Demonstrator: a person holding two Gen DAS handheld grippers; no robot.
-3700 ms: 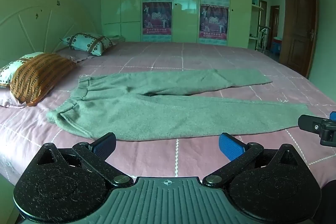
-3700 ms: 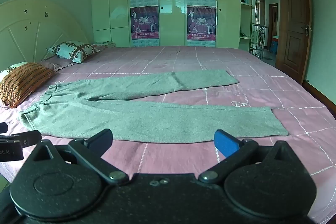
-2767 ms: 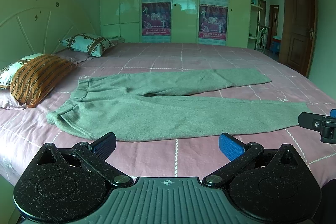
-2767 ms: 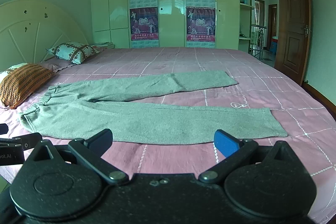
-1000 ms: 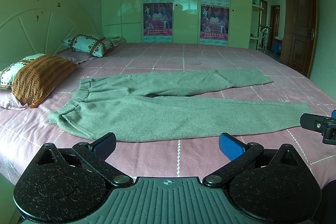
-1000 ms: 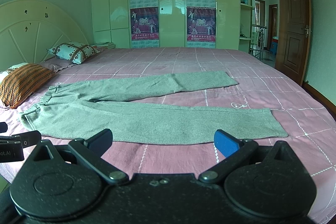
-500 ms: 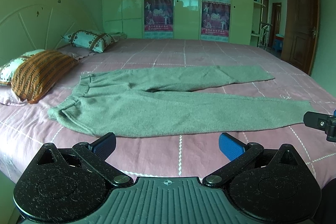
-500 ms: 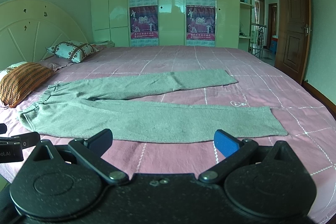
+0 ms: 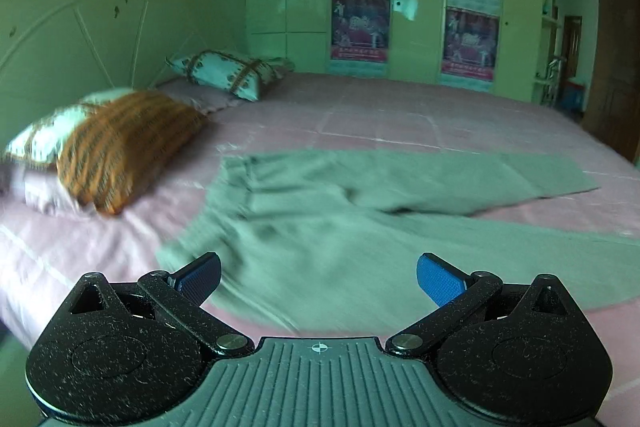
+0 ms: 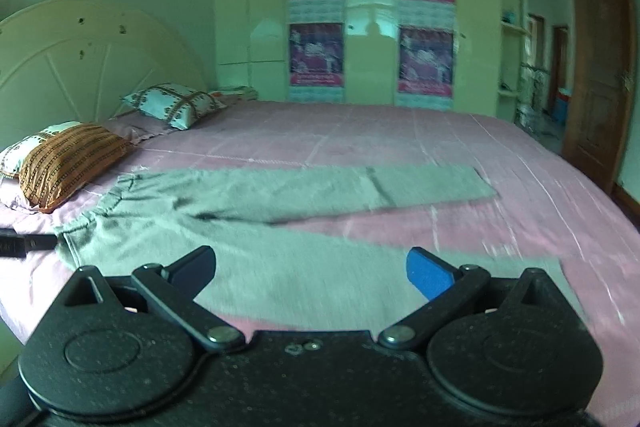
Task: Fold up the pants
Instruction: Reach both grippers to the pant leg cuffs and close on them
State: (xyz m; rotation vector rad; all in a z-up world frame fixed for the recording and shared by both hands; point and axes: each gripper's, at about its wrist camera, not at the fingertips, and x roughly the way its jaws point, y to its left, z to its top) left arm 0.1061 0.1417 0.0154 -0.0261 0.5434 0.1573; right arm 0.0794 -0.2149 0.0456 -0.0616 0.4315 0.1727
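On the pink bed [image 10: 400, 139], grey pants [image 9: 320, 223] spread flat, both grippers' fingers [image 9: 440, 279] apart, just above near edge.

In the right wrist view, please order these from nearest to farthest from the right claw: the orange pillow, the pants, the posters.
1. Pants, just ahead of the right claw.
2. Orange pillow, far left.
3. Posters, on the back wardrobe.

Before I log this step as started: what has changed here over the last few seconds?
Both tongs have moved in toward the grey pants: the left tongs now hang open over the waistband end, the right tongs open over the near leg. Nothing has been taken hold of. The pants still lie flat with legs spread on the pink bed, and the pillows are unmoved.
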